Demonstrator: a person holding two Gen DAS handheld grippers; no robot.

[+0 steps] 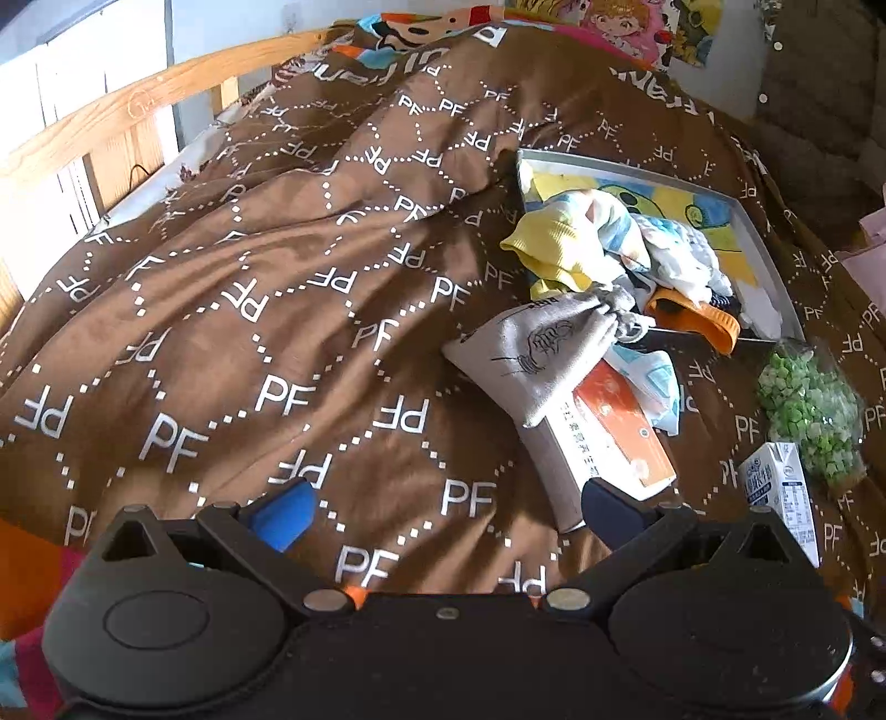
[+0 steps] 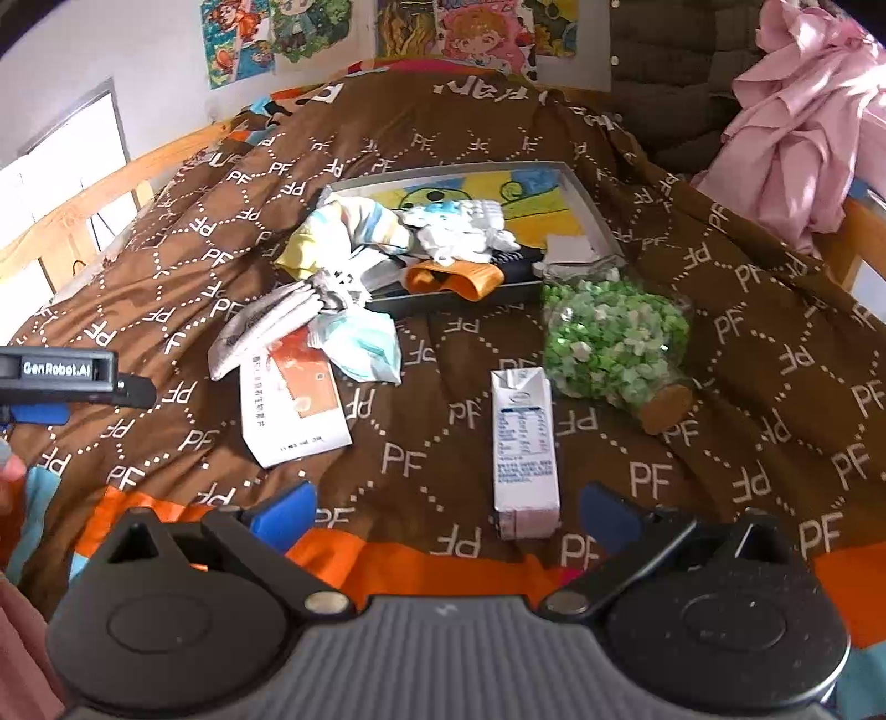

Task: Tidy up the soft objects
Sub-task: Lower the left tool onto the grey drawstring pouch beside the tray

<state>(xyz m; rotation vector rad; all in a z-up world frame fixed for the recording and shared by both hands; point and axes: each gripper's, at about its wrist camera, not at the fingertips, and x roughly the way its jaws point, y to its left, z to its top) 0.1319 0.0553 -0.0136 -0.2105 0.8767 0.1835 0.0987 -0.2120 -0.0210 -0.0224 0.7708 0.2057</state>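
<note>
— Brown quilt printed with white PF letters covers the whole bed in both views. What does the right wrist camera add?

— A pink crumpled cloth heaped at the far right, cartoon posters on the wall, and the left gripper seen side-on at the left edge. The left wrist view shows more of the light wooden bed rail.

— And the containers?

— A shallow grey metal tray with a yellow cartoon picture inside lies on the quilt. Heaped in it are the soft things: a yellow-and-pale-blue bundled cloth, a white crumpled cloth and an orange strap. A clear glass jar with a cork stopper, lying on its side near the tray, holds green and white bits.

— Outside the tray?

— A grey drawstring pouch overlaps a white-and-orange flat box; a pale blue face mask is just beside them. A white milk carton lies between the right gripper's fingers' line of sight.

— The fingers?

— Both the left gripper and the right are spread wide, holding nothing.
</note>
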